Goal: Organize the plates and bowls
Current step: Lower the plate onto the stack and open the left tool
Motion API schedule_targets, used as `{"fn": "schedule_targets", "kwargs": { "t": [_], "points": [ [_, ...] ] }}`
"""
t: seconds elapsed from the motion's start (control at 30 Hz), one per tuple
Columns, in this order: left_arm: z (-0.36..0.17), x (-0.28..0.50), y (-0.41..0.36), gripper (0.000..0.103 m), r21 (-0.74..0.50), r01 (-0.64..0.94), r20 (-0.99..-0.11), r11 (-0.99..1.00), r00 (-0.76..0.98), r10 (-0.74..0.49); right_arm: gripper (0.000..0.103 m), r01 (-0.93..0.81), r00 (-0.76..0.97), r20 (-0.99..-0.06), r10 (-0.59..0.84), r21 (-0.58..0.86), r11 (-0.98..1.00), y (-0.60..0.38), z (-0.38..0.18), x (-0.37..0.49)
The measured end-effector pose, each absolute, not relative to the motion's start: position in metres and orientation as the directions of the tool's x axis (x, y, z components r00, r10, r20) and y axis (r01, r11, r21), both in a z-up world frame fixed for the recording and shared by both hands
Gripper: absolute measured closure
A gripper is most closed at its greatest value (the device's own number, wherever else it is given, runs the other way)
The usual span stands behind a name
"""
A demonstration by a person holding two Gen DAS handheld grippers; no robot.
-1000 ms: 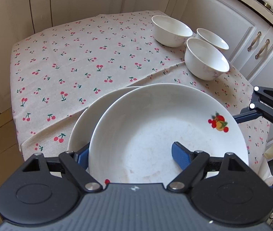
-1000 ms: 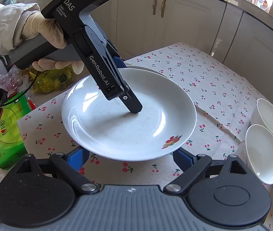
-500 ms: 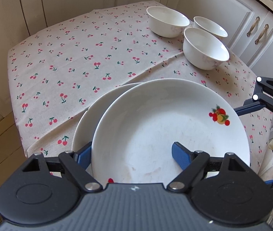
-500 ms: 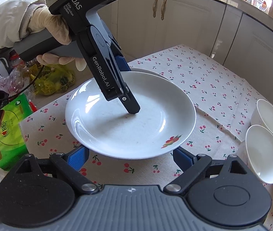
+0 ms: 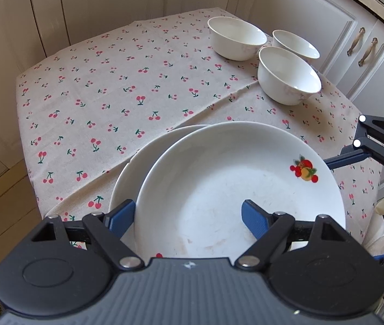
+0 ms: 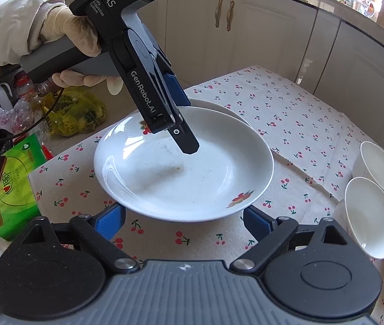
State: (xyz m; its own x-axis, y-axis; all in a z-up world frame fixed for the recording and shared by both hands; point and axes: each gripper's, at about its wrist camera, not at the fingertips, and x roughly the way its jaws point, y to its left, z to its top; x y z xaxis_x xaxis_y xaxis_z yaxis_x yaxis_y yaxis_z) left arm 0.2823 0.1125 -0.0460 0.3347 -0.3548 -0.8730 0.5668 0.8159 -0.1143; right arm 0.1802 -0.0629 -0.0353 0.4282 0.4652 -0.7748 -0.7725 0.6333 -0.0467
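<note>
Cherry-print tablecloth (image 5: 116, 86) lies bare across the far left. Three white ceramic bowls (image 5: 288, 74) crowd the right corner; stacked white plates (image 5: 235, 178) occupy the near edge.
</note>
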Motion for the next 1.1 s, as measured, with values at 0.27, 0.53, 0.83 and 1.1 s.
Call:
{"fn": "schedule_targets", "kwargs": {
  "t": [0.27,0.53,0.83,1.1],
  "points": [
    [-0.036,0.278,0.115,0.018,-0.136,0.563,-0.853,0.815,0.352,-0.385,0.004,-0.771,0.447,-0.764,0.465,-0.067,0.633,-0.063,-0.035,0.179],
    [-0.025,0.265,0.116,0.018,-0.116,0.550,-0.823,0.827,0.413,-0.390,0.001,-0.765,0.464,-0.751,0.470,-0.072,0.640,-0.066,-0.035,0.176],
    [-0.009,0.216,0.109,0.012,-0.066,0.498,-0.687,0.864,0.606,-0.402,0.000,-0.645,0.593,-0.695,0.407,-0.108,0.756,-0.096,-0.028,0.161],
    [-0.011,0.171,0.075,0.007,-0.073,0.452,-0.576,0.889,0.709,-0.407,0.000,-0.445,0.737,-0.613,0.287,-0.119,0.888,-0.142,-0.025,0.147]
  ]
}}
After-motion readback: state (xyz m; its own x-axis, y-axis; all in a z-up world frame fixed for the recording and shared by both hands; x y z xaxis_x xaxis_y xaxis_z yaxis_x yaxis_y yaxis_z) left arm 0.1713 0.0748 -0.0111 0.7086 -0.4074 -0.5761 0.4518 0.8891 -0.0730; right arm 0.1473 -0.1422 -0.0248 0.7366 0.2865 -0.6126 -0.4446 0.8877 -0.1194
